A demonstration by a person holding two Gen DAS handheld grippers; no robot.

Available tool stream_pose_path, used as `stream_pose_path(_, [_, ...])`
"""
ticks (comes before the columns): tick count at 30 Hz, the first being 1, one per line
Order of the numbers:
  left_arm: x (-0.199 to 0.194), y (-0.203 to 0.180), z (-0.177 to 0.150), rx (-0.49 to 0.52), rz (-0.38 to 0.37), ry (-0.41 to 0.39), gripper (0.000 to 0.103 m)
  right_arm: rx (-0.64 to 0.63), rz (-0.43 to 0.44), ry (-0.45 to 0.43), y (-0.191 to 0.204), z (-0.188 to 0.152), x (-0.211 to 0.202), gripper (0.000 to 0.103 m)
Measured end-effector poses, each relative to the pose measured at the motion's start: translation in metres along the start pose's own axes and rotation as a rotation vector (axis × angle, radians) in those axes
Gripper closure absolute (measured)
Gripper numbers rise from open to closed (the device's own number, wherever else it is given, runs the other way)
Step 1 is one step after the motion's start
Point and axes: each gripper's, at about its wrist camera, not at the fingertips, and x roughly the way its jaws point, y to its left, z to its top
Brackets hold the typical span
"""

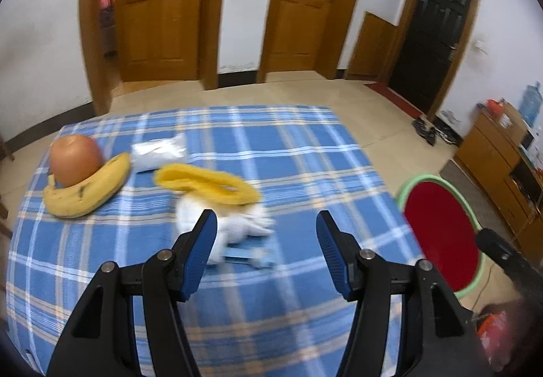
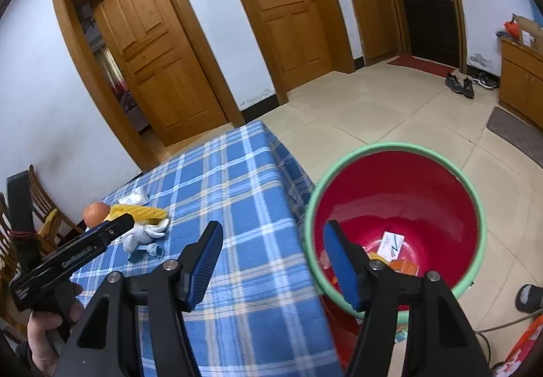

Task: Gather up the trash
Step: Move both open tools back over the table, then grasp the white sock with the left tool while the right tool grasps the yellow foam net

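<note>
My left gripper [image 1: 266,224] is open and empty above the checked table [image 1: 305,156], just short of a crumpled white tissue [image 1: 237,224] with a blue scrap [image 1: 251,256] by it. A yellow banana peel [image 1: 207,183] lies behind the tissue. A white packet [image 1: 159,151] lies further back. My right gripper [image 2: 271,237] is open and empty, over the table edge beside the red bin with a green rim [image 2: 397,193], which holds a white card [image 2: 392,244] and orange wrappers [image 2: 404,266]. The bin also shows in the left wrist view [image 1: 441,227].
A whole banana [image 1: 85,190] and an apple [image 1: 75,159] sit at the table's far left. Wooden chairs [image 2: 40,203] stand left of the table. Tiled floor, shoes [image 2: 460,85], a wooden cabinet [image 2: 521,78] and doors lie beyond. A slipper [image 2: 529,297] and cable lie near the bin.
</note>
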Motion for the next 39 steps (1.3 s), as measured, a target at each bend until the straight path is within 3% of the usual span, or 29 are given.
stream_pose_path(8, [0.029, 0.033, -0.001, -0.052, 0.055, 0.046, 0.042, -0.036, 0.018, 0.021, 0.020, 0.004, 0.014, 0.038])
stream_pose_path(14, [0.044, 0.039, -0.006, -0.078, 0.029, 0.067, 0.043, -0.062, 0.020, 0.035, 0.033, 0.006, 0.023, 0.038])
stream_pose_path(15, [0.045, 0.040, -0.007, -0.081, 0.018, 0.068, 0.048, -0.066, 0.021, 0.038, 0.034, 0.006, 0.025, 0.038])
stream_pose_path(16, [0.046, 0.041, -0.007, -0.082, 0.010, 0.068, 0.059, -0.069, 0.021, 0.040, 0.036, 0.006, 0.026, 0.038])
stream_pose_path(22, [0.042, 0.047, -0.006, -0.093, -0.024, 0.061, 0.081, -0.095, 0.034, 0.056, 0.052, 0.005, 0.033, 0.038])
stream_pose_path(32, [0.004, 0.070, -0.010, -0.108, -0.027, 0.039, 0.082, -0.148, 0.092, 0.093, 0.090, 0.001, 0.050, 0.038])
stream_pose_path(39, [-0.022, 0.097, -0.018, -0.120, 0.020, 0.035, 0.082, -0.193, 0.151, 0.149, 0.124, -0.007, 0.070, 0.038])
